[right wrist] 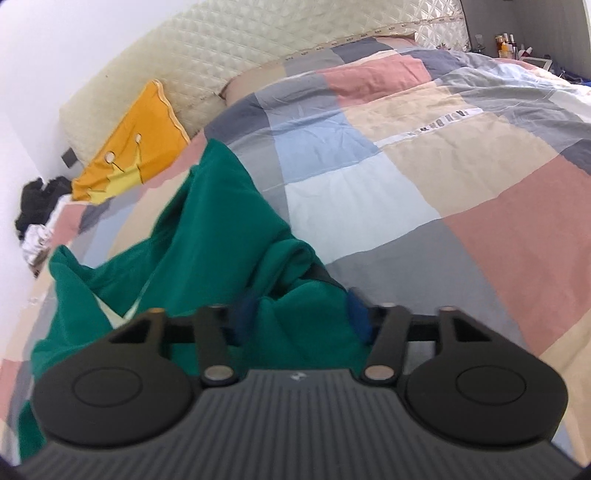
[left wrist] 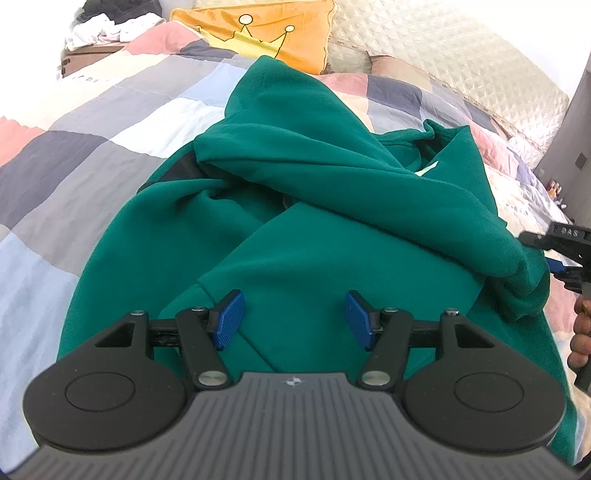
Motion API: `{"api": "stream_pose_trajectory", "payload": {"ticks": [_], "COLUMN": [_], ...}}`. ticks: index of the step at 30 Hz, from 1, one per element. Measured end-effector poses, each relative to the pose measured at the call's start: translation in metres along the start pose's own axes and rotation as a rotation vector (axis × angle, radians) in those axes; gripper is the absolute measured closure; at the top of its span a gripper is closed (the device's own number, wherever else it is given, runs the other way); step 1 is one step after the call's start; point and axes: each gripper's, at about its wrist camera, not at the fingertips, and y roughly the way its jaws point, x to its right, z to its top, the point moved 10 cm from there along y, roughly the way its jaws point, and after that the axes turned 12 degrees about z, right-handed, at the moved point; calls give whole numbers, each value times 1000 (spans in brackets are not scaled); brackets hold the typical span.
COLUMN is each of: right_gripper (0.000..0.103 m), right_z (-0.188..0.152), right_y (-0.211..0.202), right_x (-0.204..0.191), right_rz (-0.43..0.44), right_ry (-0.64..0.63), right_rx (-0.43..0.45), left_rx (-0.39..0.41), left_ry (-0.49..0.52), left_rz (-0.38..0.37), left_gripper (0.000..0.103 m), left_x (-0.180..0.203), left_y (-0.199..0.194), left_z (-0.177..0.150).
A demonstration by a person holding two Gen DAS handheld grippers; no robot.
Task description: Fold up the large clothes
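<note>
A large green hoodie [left wrist: 332, 206] lies crumpled on the patchwork bed, its hood toward the headboard and a sleeve folded across its front. My left gripper [left wrist: 294, 319] hovers open and empty above the hoodie's lower front. My right gripper [right wrist: 301, 319] stands open with a bunched fold of the green hoodie [right wrist: 207, 236] between its blue pads [right wrist: 356, 317]. In the left wrist view the right gripper [left wrist: 554, 258] shows at the hoodie's right edge, against the sleeve end.
The patchwork duvet [right wrist: 424, 155] covers the bed. An orange crown cushion [left wrist: 266, 29] leans on the quilted headboard [left wrist: 461, 66]. A pile of clothes [left wrist: 107, 26] sits at the far left. Small bottles [right wrist: 509, 44] stand on a shelf at the far right.
</note>
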Motion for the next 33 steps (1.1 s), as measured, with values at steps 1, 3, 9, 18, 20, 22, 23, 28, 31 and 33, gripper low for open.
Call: {"api": "stream_pose_trajectory", "payload": {"ticks": [1, 3, 9, 18, 20, 22, 23, 28, 31, 33], "right_gripper": [69, 87, 90, 99, 99, 99, 99, 98, 97, 97], "right_z": [1, 4, 7, -28, -37, -51, -59, -87, -78, -69], "right_y": [-5, -18, -74, -137, -150, -161, -163, -159, -157, -156], "right_x": [-3, -10, -46, -94, -99, -105, -107, -96, -87, -85], "right_rz": [9, 24, 114, 161, 167, 169, 169, 145, 159, 153], "right_ry": [-5, -18, -91, -269, -292, -321, -327, -301, -240, -241], "right_rx": [10, 32, 112, 96, 96, 80, 62, -2, 13, 34], "left_rx": [-4, -6, 4, 59, 69, 76, 80, 63, 62, 69], "left_ry": [-12, -36, -88, -115, -133, -149, -157, -164, -136, -110], "left_rz": [-4, -23, -74, -126, -157, -199, -219, -270, -271, -261], "left_gripper": [37, 37, 37, 37, 37, 37, 37, 37, 37, 37], "left_x": [-1, -2, -3, -4, -4, -1, 0, 7, 12, 15], "left_y": [0, -3, -19, -49, -58, -66, -69, -73, -74, -74], "left_z": [1, 2, 5, 11, 12, 13, 14, 10, 7, 6]}}
